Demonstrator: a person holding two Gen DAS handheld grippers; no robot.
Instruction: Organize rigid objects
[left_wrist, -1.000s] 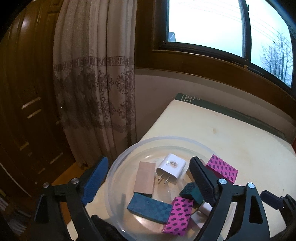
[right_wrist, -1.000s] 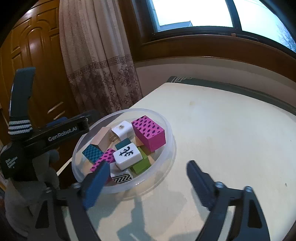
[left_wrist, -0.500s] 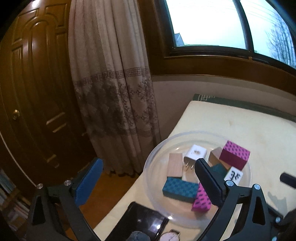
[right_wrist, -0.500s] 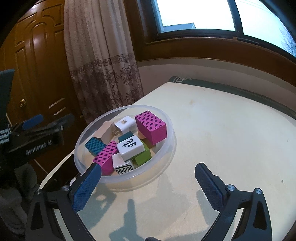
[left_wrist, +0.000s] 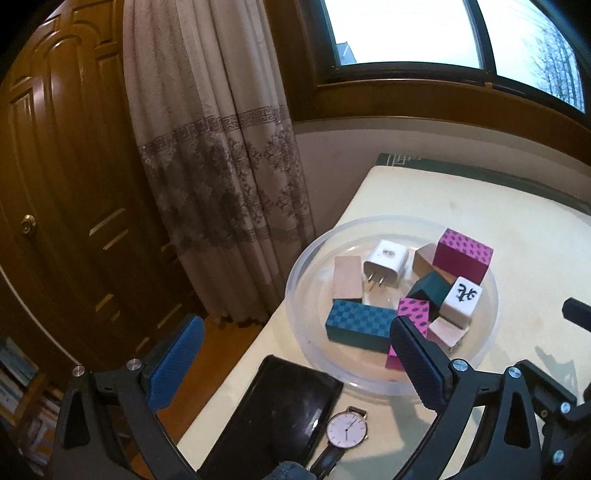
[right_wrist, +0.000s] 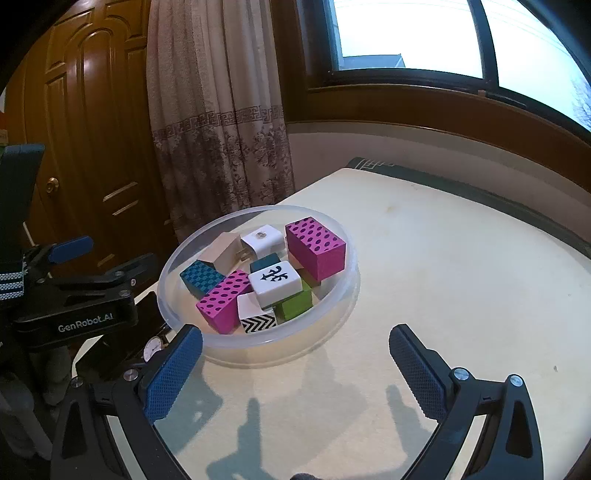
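A clear plastic bowl sits near the table's left edge, filled with several blocks: a pink dotted block, a white tile with a black mark, a teal checkered block and a white charger plug. In front of the bowl lie a black phone and a wristwatch. My left gripper hangs open above the phone, with nothing between its fingers. The right gripper is open too, empty, just short of the bowl's near rim.
The cream table stretches right and back toward a window sill. A patterned curtain and a wooden door stand to the left, beyond the table's edge. The left gripper's body shows left of the bowl.
My left gripper has drawn back and up from over the bowl, bringing the phone and watch into view. The right gripper has also pulled back a little from the bowl.
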